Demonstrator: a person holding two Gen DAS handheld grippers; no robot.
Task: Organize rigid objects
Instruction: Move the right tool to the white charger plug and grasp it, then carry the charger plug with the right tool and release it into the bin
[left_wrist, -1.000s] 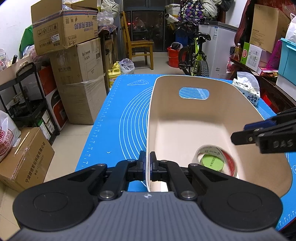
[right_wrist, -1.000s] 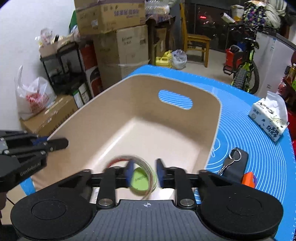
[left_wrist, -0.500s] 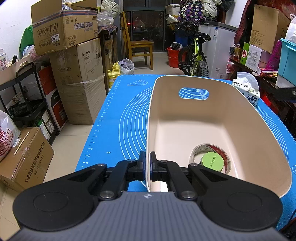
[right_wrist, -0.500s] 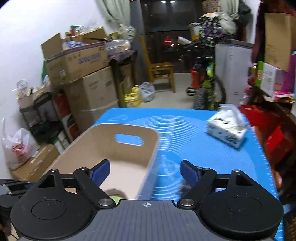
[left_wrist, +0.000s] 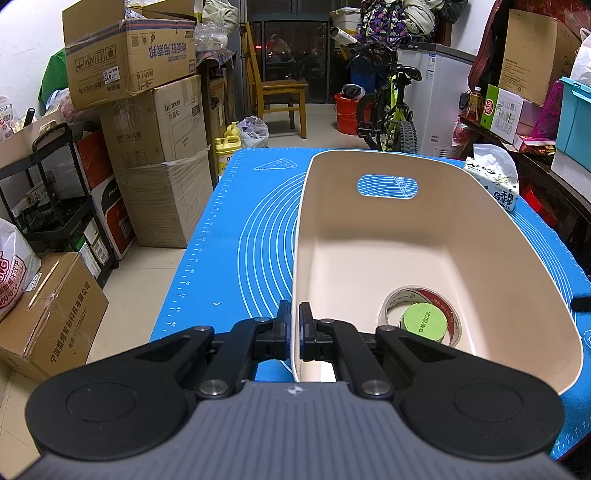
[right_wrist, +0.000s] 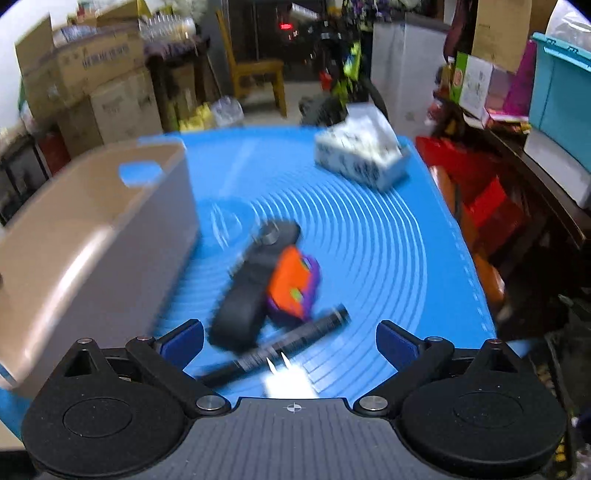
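Observation:
My left gripper (left_wrist: 294, 317) is shut on the near rim of the beige bin (left_wrist: 461, 206). Inside the bin lie a tape roll (left_wrist: 421, 295) and a green-topped round item (left_wrist: 424, 323). My right gripper (right_wrist: 290, 334) is open and empty, above the blue mat to the right of the bin (right_wrist: 92, 236). In front of it, blurred, lie a black key fob (right_wrist: 251, 284), an orange and purple toy (right_wrist: 293, 282) and a black pen (right_wrist: 280, 350).
A blue mat (left_wrist: 236, 236) covers the table. A tissue pack (left_wrist: 493, 181) sits at the far right; it also shows in the right wrist view (right_wrist: 362, 151). Stacked cardboard boxes (left_wrist: 155, 140), a chair and a bicycle stand beyond.
My right gripper let go of the tape roll in the bin, opened wide and swung right over the mat towards the key fob, toy and pen. My left gripper stayed put.

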